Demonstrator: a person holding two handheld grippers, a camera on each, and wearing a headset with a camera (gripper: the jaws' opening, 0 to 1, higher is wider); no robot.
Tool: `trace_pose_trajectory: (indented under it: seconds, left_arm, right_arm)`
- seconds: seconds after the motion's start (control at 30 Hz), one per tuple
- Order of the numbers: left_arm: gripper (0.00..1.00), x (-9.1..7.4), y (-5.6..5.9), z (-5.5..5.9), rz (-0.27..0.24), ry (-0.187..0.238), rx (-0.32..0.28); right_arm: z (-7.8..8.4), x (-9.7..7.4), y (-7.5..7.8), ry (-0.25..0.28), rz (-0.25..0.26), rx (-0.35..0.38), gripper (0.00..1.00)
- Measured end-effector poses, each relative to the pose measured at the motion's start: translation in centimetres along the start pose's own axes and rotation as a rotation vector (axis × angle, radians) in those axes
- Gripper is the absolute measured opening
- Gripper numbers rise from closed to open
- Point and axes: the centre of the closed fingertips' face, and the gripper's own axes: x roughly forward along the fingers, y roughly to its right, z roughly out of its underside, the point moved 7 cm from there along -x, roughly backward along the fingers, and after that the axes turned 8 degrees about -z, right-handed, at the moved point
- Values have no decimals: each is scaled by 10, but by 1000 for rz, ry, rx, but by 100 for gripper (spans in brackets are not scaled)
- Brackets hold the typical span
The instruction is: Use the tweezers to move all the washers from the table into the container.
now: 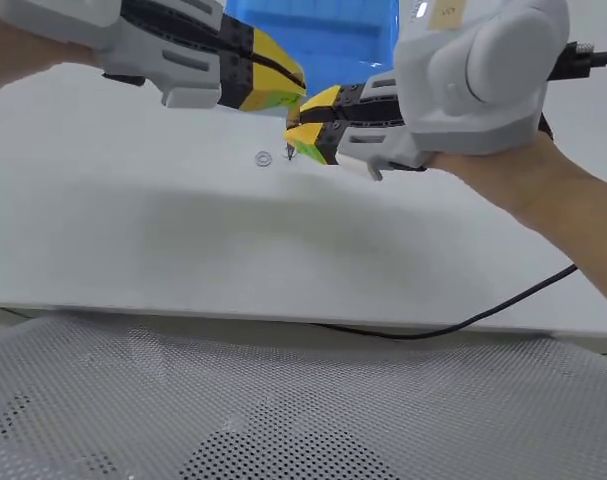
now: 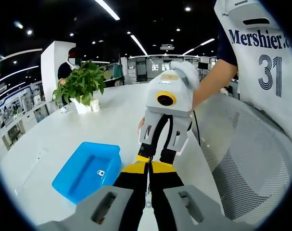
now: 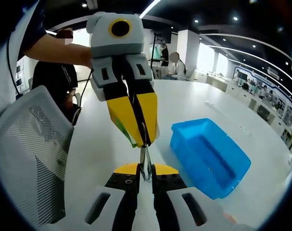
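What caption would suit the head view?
Left gripper and right gripper, holding tweezers, face each other near a washer, blue container behind.

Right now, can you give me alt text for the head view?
The left tongs and right tongs meet tip to tip above a white table, the right tongs holding tweezers that point down beside a washer. A blue container sits behind them; a black cable crosses the table's near edge.

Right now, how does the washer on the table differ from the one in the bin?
The table washer lies on the white table; the bin washer sits inside the blue bin. The table washer is by the tweezers' tip; the bin washer is well clear of it. Both are small rings.
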Motion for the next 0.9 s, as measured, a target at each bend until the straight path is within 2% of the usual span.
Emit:
trace_pose_trajectory:
  seconds: [0.2,0.9]
  left_arm:
    - [3,-2,-1,1,5,-6,-9]
    - [3,-1,-3,0,14,-13,-20]
  right_arm:
    - [3,0,1,-12,-17,-2,11]
    - [2,0,5,-3,-78,12,9]
